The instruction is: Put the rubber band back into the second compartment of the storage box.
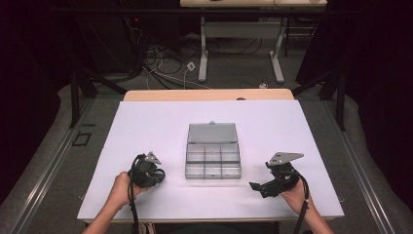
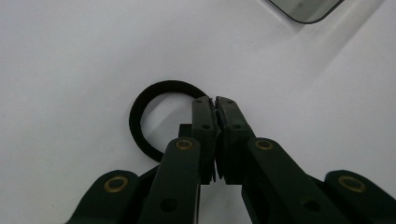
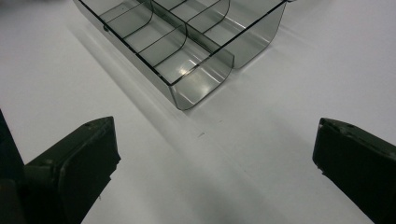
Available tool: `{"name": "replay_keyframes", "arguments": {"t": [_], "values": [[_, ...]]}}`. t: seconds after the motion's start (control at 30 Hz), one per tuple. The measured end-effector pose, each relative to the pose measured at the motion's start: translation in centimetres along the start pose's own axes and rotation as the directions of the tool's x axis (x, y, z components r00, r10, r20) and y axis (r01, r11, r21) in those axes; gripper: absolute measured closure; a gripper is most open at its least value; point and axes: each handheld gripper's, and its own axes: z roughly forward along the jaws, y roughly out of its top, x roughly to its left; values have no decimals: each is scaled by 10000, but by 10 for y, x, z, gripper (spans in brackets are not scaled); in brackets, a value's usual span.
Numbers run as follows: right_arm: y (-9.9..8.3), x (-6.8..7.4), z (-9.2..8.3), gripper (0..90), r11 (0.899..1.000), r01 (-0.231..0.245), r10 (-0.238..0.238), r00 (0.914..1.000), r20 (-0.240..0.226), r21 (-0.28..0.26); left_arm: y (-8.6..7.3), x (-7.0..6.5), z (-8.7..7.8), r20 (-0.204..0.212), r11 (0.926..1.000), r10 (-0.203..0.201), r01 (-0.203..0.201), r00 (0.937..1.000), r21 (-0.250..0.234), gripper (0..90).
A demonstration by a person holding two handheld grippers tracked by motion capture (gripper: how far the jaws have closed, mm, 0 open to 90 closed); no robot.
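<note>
At the table's near edge, two hands come in from below, each with a gripper: the left gripper (image 1: 155, 173) sits low on the white table (image 1: 146, 126), the right gripper (image 1: 265, 186) well apart from it on the other side, its grey plate on top and a cable trailing back along the forearm. From the left gripper view, the left gripper (image 2: 215, 100) has its jaws pressed together on the rim of a black ring (image 2: 140, 116), which lies flat on the table; the tips pinch the ring's band at its right side, and the rest of the loop curves away to the left, partly hidden behind the jaw arms. From the right gripper view, the right gripper's jaws stand wide apart with bare table between them and nothing held. Just beyond them sits a clear box (image 3: 187, 56), divided into compartments by thin walls, its nearest rounded corner pointing towards the jaws. From above, the box (image 1: 213, 163) lies between the two grippers and a little farther out, lid (image 1: 213, 132) folded open on the far side. Beyond the table's far edge, cables lie on the floor.
</note>
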Motion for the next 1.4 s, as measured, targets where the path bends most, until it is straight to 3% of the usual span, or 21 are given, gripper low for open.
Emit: {"name": "replay_keyframes", "arguments": {"t": [0.03, 0.2, 0.43, 0.47, 0.53, 1.4], "values": [[1, 0, -2, 0, 9996, -45, 44, 10000, 27, 268, 0, 0, 0, 9, 10000, 30, -30, 10000, -25, 872], [0, 0, 0, 0, 9999, -52, 53, 10000, 7, -151, 1, -1, -2, -78, 9998, 79, -80, 9999, -156, 872], [0, -1, -1, 0, 9999, -109, 109, 9999, -7, -31, 3, -4, -5, -119, 9991, 203, -207, 9997, -362, 871], [0, -1, -2, 0, 9998, -86, 86, 10000, 7, 181, 4, -4, -5, -145, 9990, 164, -170, 9998, -424, 871], [-1, -1, 0, 0, 9999, -136, 136, 9999, -46, -57, 4, -5, -5, -197, 9987, 188, -197, 9996, -467, 871], [-1, -1, 0, 0, 9997, -226, 225, 9997, -81, -40, 20, -16, -10, -275, 9939, 372, -399, 9989, -1027, 871]]}}
